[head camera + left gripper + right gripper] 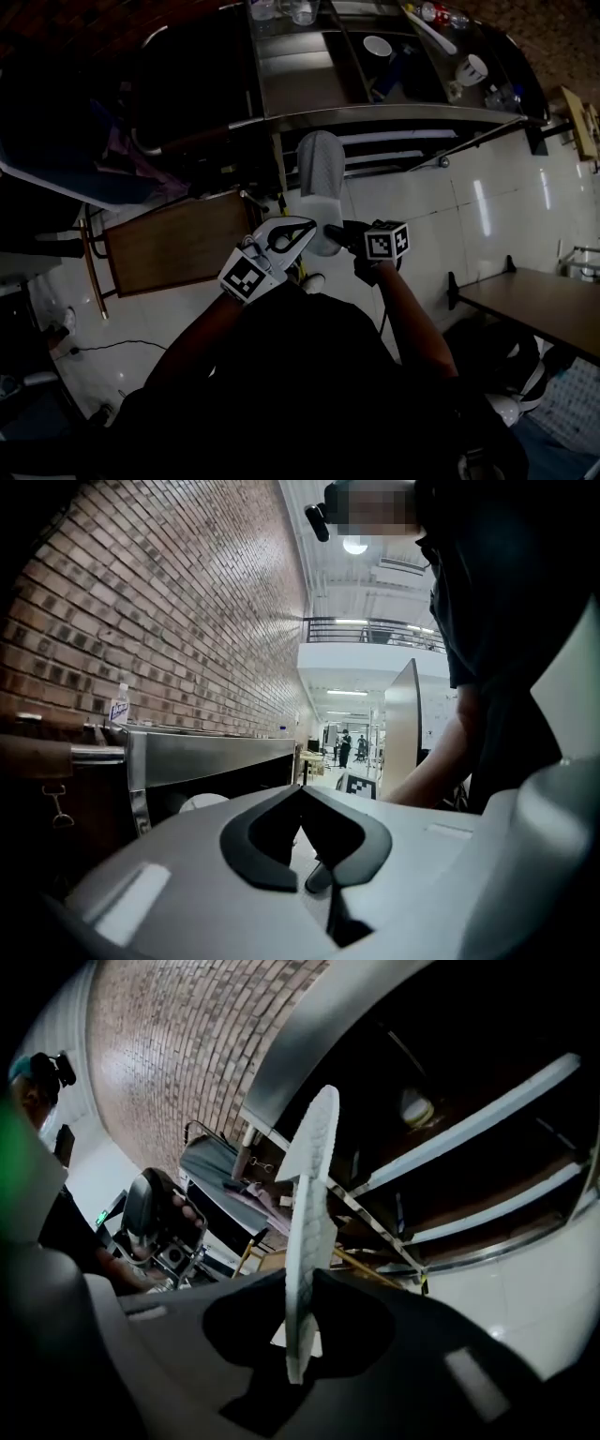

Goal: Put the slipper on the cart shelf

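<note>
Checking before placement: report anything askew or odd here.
Only the slipper: the right tongs pinch just one end of it, so it sticks out unsupported toward the cart. Nothing looks spilled or damaged.

Dim, underexposed views (fisheye-bent edges)

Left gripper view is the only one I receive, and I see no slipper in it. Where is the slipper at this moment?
Observer: The right gripper is shut on one end of the slipper.
Operator: Is it lying on a cart shelf?
Observer: No. In the head view it is held in the air, its free end pointing at the cart.
</note>
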### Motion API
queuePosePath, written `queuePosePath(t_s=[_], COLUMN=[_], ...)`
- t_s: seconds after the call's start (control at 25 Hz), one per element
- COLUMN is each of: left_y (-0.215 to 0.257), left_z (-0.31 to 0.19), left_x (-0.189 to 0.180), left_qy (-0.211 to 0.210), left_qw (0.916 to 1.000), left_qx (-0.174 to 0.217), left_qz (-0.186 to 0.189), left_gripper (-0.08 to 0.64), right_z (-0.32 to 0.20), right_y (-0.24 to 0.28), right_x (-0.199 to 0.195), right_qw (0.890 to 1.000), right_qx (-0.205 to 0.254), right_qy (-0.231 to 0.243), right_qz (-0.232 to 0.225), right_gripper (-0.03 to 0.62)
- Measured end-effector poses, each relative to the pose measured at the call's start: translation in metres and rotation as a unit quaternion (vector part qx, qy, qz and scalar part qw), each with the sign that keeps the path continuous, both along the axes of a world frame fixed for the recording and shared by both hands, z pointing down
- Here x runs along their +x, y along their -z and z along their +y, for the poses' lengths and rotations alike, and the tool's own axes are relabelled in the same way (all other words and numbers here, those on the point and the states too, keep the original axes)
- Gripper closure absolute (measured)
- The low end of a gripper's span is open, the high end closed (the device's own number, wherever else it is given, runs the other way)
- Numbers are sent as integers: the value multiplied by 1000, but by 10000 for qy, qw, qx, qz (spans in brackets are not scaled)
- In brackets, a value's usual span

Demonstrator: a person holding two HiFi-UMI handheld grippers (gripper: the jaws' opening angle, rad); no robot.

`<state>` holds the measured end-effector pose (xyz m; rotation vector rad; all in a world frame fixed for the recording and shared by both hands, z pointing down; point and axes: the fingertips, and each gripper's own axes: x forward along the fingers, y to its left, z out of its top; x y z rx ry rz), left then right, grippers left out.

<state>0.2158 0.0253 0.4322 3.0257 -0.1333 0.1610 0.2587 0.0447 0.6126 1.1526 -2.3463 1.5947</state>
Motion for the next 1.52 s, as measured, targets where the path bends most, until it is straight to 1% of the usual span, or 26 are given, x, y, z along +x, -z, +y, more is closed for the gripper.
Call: queuePosePath(t_s=[0.12, 0.28, 0.4, 0.56, 0.68, 0.84, 1.0, 1.16, 1.28, 1.52], left_y=[-2, -9, -13, -18, -19, -24, -31, -36, -41, -49], left_z=[-19, -35, -46, -57, -62, -71, -80, -87, -88, -85], left_x=[2, 4, 8, 16, 22, 29, 36, 44, 46, 42], left_qy=[-30, -26, 58, 245, 397, 550, 704, 758, 811, 899], left_qw=[10000, 9999, 9999, 9995, 9989, 9982, 9972, 9969, 9965, 9955], left_qx=[1, -100, -150, -215, -251, -219, -205, -153, -161, -190], left_qz=[74, 72, 42, -21, -60, -83, -121, -145, -156, -221], left_gripper=[558, 558, 558, 558, 558, 558, 558, 558, 558, 558], right_z=[-21, -49, -72, -100, -119, -147, -167, -185, -201, -238], right_y=[-13, -24, -35, -51, -56, -58, -65, -74, -77, -72], right_x=[3, 11, 20, 29, 36, 45, 47, 49, 55, 69], right_qw=[9998, 9994, 9989, 9990, 9996, 10000, 10000, 9999, 9992, 9946], right_qx=[-218, -307, -375, -436, -289, -36, 30, 96, 275, 694], right_qy=[29, -134, -232, -100, -20, -76, -15, -1, -161, -722], right_qz=[4, -98, -146, -76, -6, 22, 34, 121, 237, 266], right_gripper=[526, 526, 525, 525, 525, 525, 525, 525, 525, 525])
